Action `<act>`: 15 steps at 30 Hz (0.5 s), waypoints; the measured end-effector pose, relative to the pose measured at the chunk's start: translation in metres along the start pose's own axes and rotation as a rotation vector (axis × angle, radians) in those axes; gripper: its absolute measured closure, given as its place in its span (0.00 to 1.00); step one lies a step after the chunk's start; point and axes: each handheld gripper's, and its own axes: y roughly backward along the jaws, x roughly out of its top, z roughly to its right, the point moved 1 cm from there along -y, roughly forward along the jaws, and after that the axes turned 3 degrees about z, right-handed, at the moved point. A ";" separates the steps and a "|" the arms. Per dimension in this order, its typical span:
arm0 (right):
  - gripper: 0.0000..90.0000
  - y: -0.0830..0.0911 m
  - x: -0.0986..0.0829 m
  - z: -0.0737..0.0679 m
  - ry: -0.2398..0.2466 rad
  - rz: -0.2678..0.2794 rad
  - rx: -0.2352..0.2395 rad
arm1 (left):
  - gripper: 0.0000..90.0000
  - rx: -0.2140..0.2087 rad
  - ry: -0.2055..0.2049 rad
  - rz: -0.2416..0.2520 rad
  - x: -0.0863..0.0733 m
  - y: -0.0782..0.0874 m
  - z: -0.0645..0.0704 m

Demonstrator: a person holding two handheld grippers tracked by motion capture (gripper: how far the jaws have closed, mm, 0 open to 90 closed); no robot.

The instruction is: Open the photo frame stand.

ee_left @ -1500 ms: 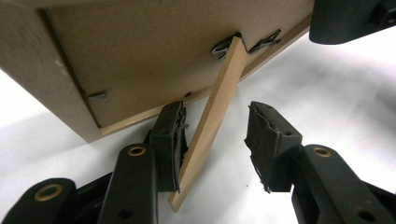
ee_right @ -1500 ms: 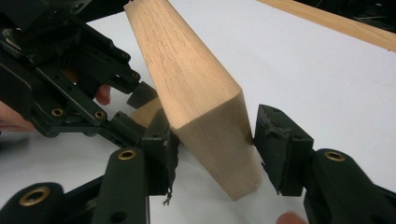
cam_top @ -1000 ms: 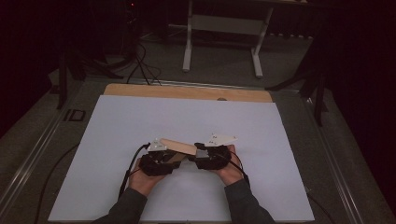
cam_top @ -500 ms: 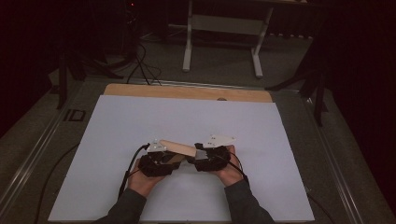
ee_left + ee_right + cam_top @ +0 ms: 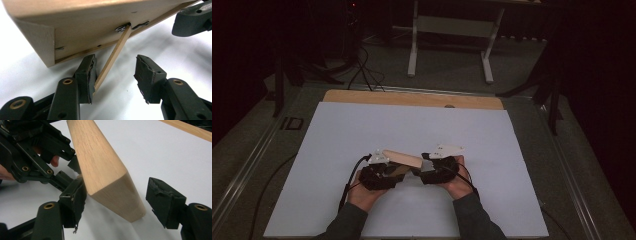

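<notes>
One wooden box (image 5: 402, 159) with one thin strut (image 5: 112, 56), two grippers, left gripper (image 5: 115, 75) and right gripper (image 5: 117, 202) both spread wide

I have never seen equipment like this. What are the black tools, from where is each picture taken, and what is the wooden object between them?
No robot is here. A person sits at a table covered with a white sheet and holds a black two-jaw hand gripper in each hand. The high view looks down from above: the left gripper and the right gripper meet at a pale wooden block in the middle.

The other two pictures come from small cameras that ride on the grippers. In the left gripper view, the open left gripper frames a thin wooden slat that swings out from the block's underside on a metal pivot; the slat touches one jaw pad. In the right gripper view, the open right gripper sits around the block's tapered end. Neither seems to be clamped.
</notes>
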 end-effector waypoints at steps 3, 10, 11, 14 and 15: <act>0.35 0.000 0.001 -0.001 0.006 0.000 0.001 | 0.57 0.006 -0.003 0.003 0.000 0.001 0.000; 0.31 0.001 0.003 -0.003 0.030 -0.007 0.005 | 0.57 0.009 -0.012 0.002 0.001 0.004 0.001; 0.31 0.001 0.003 -0.004 0.034 -0.007 0.005 | 0.57 0.008 -0.011 0.004 0.001 0.004 0.001; 0.29 0.002 0.004 -0.004 0.038 -0.004 0.009 | 0.57 0.007 -0.015 0.008 0.001 0.005 0.002; 0.29 0.002 0.004 -0.004 0.038 -0.002 0.011 | 0.57 0.007 -0.012 0.009 0.001 0.006 0.002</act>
